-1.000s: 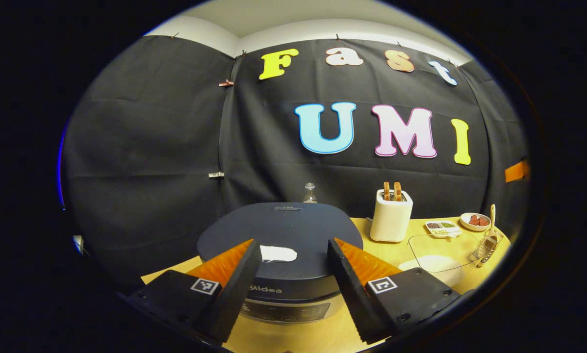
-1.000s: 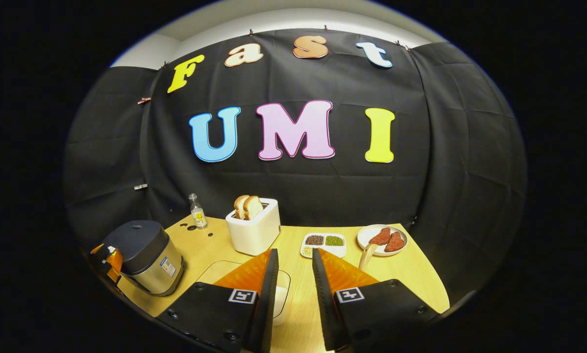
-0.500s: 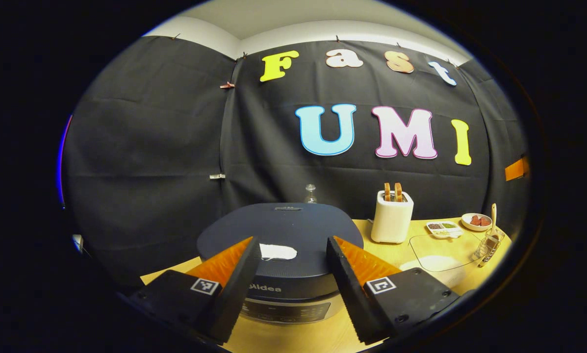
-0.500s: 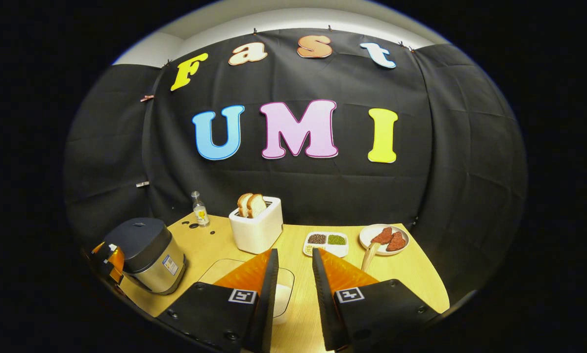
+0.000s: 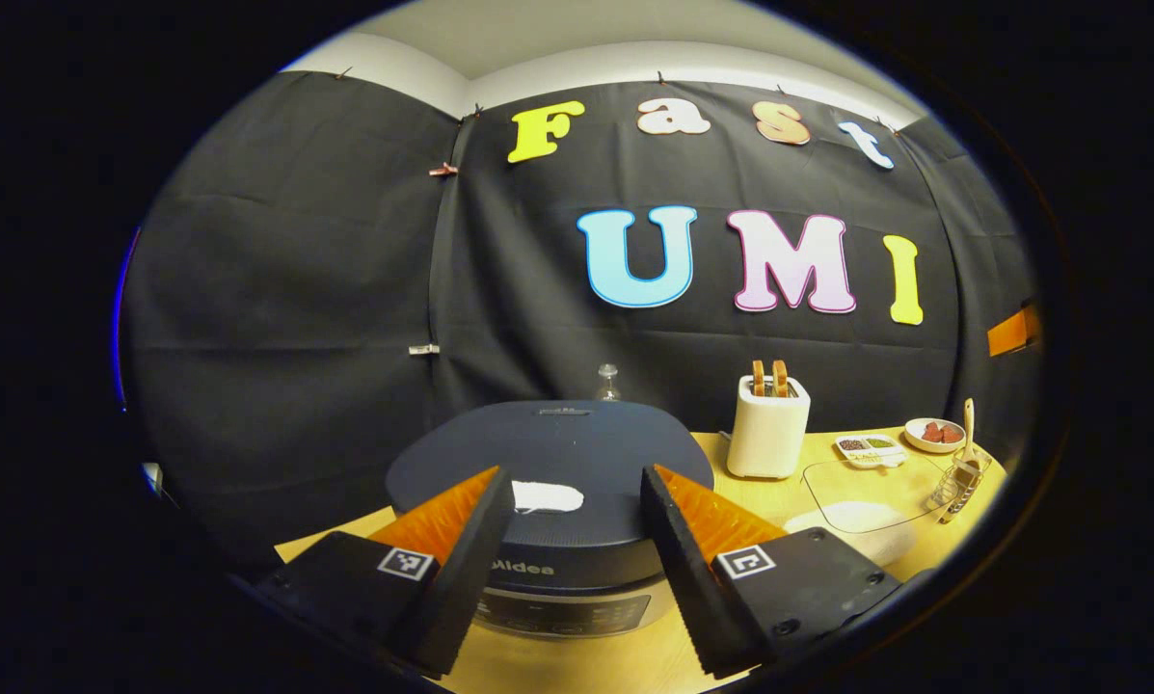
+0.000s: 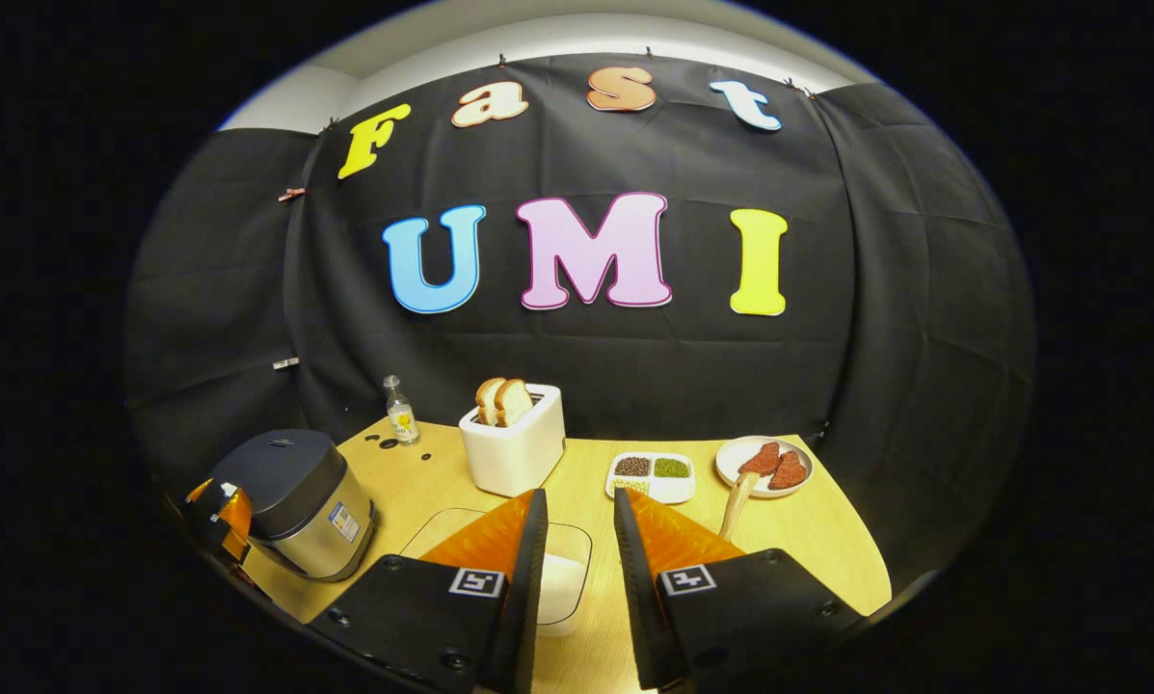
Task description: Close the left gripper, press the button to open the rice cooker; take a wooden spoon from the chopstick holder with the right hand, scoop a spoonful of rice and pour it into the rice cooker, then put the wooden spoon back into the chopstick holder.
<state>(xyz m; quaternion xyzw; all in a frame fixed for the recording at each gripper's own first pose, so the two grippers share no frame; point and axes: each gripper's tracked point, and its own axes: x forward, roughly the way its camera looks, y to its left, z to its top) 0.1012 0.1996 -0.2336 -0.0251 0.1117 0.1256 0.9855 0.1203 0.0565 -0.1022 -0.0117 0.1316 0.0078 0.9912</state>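
My jaws stand apart on both grippers: the left gripper (image 5: 577,496) poised over the shut rice cooker (image 5: 550,458), the right gripper (image 6: 577,516) above the table (image 6: 808,540). First step pending, I judge: close left, press the button (image 5: 548,497).

1. Dead ahead of the left gripper (image 5: 577,482), the closed rice cooker (image 5: 550,453) blocks the way; open air lies above its lid.
2. Ahead of the right gripper (image 6: 577,501), bare table (image 6: 808,540) opens rightward; the toaster (image 6: 513,445) stands beyond.
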